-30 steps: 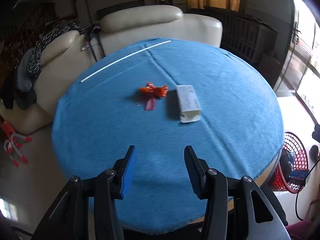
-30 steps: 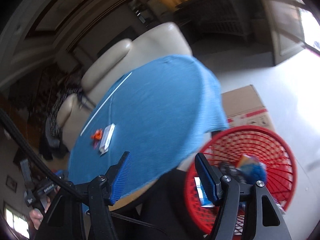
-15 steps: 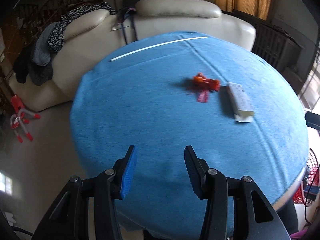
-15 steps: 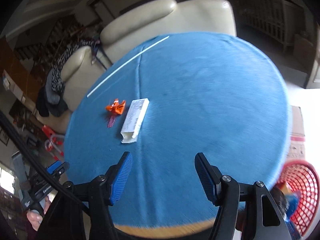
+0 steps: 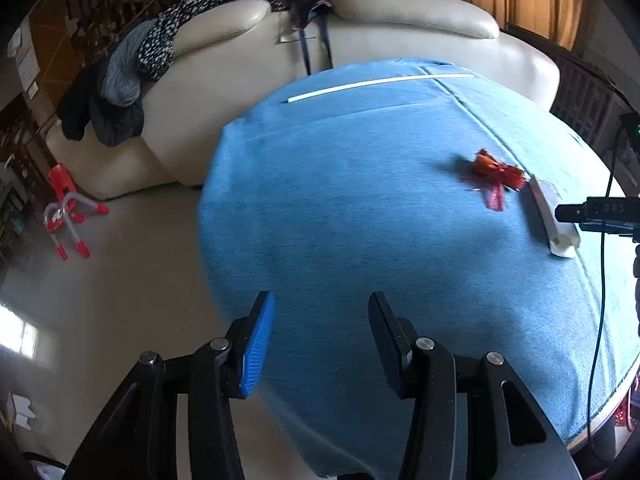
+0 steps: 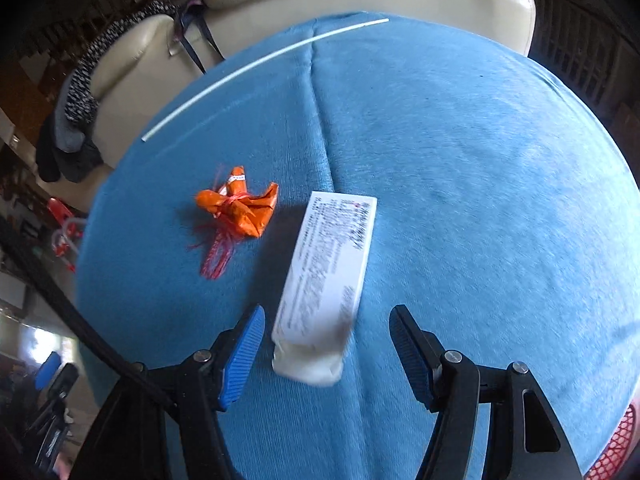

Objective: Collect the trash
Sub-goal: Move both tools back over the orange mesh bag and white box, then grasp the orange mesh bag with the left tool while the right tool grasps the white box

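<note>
Comparing with a second ago, the right gripper (image 6: 326, 350) has been swung away from the red basket (image 6: 614, 446) and brought over the table, so the white box (image 6: 330, 276) now lies right in front of it, its near end between the open jaws with a gap on both sides and nothing gripped. In the left view the box (image 5: 550, 216) and the orange wrapper (image 5: 498, 174) have slid off to the right edge. The left gripper (image 5: 320, 338) is held partly open over bare cloth at the near left of the table, with nothing in it.

Only a sliver of basket mesh is caught at the bottom right corner. The print on the box is too smeared to be read, and its near end is blurred. In the left view part of the box is covered by the dark tip of the other gripper.

The blue tablecloth (image 6: 460, 140) looks like fuzzy towelling with a crease running far to near. The wrapper (image 6: 240, 208) is crinkled foil tied with frayed red ribbon, just left of the box. A thin white stick (image 6: 260, 58) lies near the far edge, by a cream leather sofa (image 5: 240, 60).
</note>
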`<state>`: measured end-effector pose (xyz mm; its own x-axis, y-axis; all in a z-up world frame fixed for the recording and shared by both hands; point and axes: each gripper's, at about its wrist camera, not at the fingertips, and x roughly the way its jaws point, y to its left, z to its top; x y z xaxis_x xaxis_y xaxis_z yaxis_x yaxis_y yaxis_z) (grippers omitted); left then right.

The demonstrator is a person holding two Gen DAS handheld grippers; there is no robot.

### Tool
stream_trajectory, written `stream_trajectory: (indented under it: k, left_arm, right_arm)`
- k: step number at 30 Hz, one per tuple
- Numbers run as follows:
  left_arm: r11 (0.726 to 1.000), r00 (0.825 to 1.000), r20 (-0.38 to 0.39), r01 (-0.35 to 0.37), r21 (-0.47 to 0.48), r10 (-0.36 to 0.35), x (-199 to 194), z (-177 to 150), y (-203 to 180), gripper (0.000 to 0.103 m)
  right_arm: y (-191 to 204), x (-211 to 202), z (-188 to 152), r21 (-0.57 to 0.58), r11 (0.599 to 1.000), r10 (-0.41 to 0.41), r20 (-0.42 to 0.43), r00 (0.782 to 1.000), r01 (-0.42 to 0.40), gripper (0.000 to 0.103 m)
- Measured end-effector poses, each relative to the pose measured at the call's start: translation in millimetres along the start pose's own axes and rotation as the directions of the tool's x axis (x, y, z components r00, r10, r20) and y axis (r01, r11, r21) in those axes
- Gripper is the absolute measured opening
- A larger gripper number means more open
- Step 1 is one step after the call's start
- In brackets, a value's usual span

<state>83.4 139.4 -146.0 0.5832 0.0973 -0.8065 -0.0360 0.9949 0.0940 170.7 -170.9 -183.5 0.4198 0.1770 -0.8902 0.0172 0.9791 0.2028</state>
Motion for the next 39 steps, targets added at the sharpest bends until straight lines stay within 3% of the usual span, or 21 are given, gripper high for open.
stream_trajectory:
  k: [4,6,8,12,14,18,22,31,34,36,39]
  left_arm:
    - [1.000,1.000,-0.003,0.020,-0.020,-0.020,1.1,14.3,1.6,0.050]
    - [0.999,0.999,0.001,0.039,-0.022,-0.039,0.4,25.0,-2.7,0.050]
    - [0.997,0.997,-0.003,0.077,-0.025,-0.077,0.8,39.5,-11.5,0.050]
    - [0.986,0.986,-0.023,0.163,-0.038,-0.164,4.7,66.7,-36.8,0.052]
    - [0.980,0.980,-0.033,0.195,-0.050,-0.197,9.9,79.4,-51.2,0.061]
    - [0.973,0.972,-0.064,0.223,-0.059,-0.226,31.4,109.7,-92.9,0.062]
    - [0.955,0.945,-0.153,0.274,-0.112,-0.289,65.3,130.7,-129.9,0.062]
    - [0.936,0.920,-0.263,0.213,-0.280,-0.289,123.0,144.8,-168.6,0.062]
    - [0.937,0.923,-0.281,0.176,-0.302,-0.264,133.3,143.3,-175.5,0.061]
    - [0.942,0.934,-0.262,0.163,-0.292,-0.243,132.9,144.4,-179.1,0.061]
    - [0.944,0.940,-0.251,0.154,-0.291,-0.231,133.6,144.8,-180.3,0.044]
  right_arm:
    - [13.0,17.9,3.4,-0.044,0.997,-0.069,-0.017,0.997,0.068,0.066]
    - [16.5,21.7,0.3,-0.063,0.993,-0.096,0.002,0.995,0.096,0.053]
    - [20.8,20.6,-4.1,-0.112,0.987,-0.111,0.026,0.993,0.113,0.051]
    - [11.5,15.2,-16.1,-0.119,0.987,-0.101,0.055,0.993,0.107,0.050]
    - [-2.1,8.7,-21.9,-0.099,0.991,-0.086,0.064,0.994,0.092,0.050]
    - [-32.8,-11.2,-34.7,-0.053,0.996,-0.070,0.098,0.993,0.075,0.050]
    - [-61.3,-27.9,-42.6,-0.003,0.999,-0.035,0.121,0.992,0.036,0.049]
    - [-105.2,-45.6,-53.9,0.063,0.997,0.026,0.178,0.984,-0.038,0.048]
    - [-111.5,-44.0,-56.2,0.074,0.995,0.050,0.184,0.982,-0.065,0.048]
    - [-112.9,-43.7,-57.2,0.074,0.994,0.062,0.190,0.980,-0.077,0.048]
    - [-116.4,-45.0,-59.0,0.079,0.992,0.078,0.192,0.978,-0.095,0.048]
